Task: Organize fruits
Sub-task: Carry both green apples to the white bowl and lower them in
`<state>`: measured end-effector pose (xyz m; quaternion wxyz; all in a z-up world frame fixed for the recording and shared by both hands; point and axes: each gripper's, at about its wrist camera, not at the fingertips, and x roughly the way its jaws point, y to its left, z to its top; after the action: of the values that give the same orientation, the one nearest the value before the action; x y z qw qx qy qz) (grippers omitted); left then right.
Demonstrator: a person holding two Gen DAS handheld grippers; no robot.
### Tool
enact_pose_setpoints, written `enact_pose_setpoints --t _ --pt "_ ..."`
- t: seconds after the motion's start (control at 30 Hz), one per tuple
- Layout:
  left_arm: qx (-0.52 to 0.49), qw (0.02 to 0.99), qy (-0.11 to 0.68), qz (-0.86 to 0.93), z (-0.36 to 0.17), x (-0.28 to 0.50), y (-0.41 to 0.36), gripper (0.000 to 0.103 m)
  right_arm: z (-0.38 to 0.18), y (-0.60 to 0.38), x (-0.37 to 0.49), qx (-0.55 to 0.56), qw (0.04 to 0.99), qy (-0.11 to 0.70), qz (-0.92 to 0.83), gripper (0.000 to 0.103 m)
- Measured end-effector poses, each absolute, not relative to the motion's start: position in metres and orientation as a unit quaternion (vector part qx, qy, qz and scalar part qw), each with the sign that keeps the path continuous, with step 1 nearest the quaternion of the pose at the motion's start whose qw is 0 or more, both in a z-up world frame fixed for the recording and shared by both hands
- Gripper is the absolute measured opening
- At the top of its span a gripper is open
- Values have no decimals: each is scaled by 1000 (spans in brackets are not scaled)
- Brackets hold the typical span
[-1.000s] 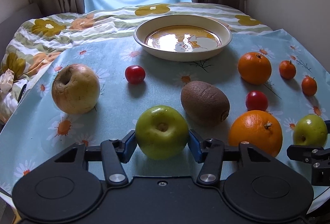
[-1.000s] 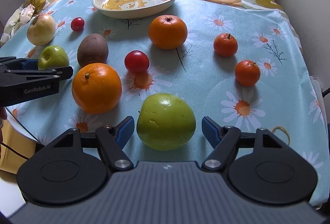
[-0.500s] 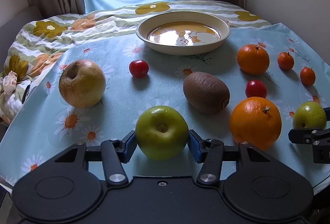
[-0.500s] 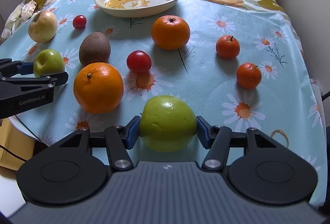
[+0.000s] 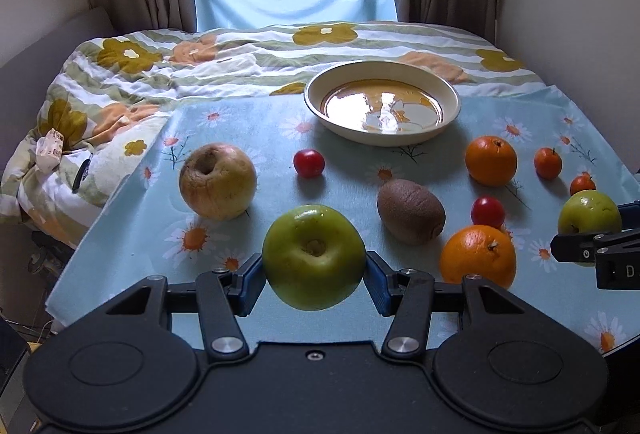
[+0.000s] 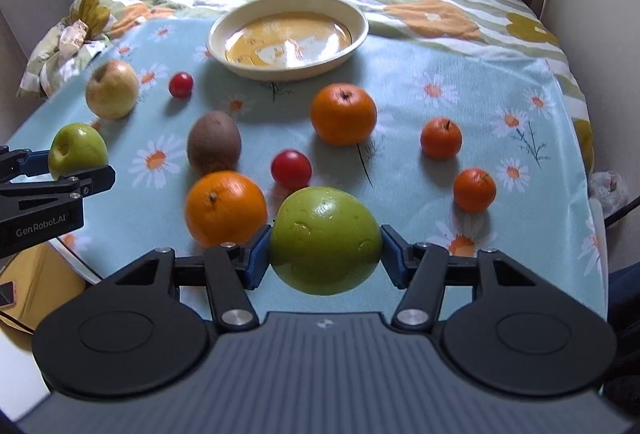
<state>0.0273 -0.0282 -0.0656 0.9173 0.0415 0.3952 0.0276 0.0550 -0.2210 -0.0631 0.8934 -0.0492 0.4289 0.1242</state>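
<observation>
The only container I have is the cream bowl (image 5: 382, 106) at the far middle of the daisy tablecloth (image 5: 248, 122), and it holds no fruit, only glare on its orange picture. Working left to right on my left camera, a yellowed apple (image 5: 218, 181), a small red tomato (image 5: 309, 163), a kiwi (image 5: 411, 211), a second tomato (image 5: 487, 212), a near orange (image 5: 477, 261), a far orange (image 5: 491, 160) and two tangerines (image 5: 548, 163) all lie loose on the cloth. My left gripper (image 5: 315, 276) is clamped on a green apple (image 5: 314, 256), both blue pads pressed to its sides. My right gripper (image 6: 325, 258) pinches a larger green apple (image 6: 325, 239); a second ago its jaws stood wide with that apple sitting untouched between them, and they have just been closing onto it. Since then both apples have come up off the cloth, and the table looks lower and farther away in each view.
</observation>
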Motion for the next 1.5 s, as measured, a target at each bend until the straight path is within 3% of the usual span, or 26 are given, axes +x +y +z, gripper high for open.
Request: enact_pose_setpoints --t 0.37,0.67,1.5 --pt "18 936 351 31 5 51 -11 57 2 -213 76 -42 909 384 156 72" --pt "26 938 344 -9 31 105 -3 57 39 -201 127 -25 916 372 148 72" --pt "90 898 415 -111 -44 301 -30 57 -1 -177 306 16 905 418 71 72"
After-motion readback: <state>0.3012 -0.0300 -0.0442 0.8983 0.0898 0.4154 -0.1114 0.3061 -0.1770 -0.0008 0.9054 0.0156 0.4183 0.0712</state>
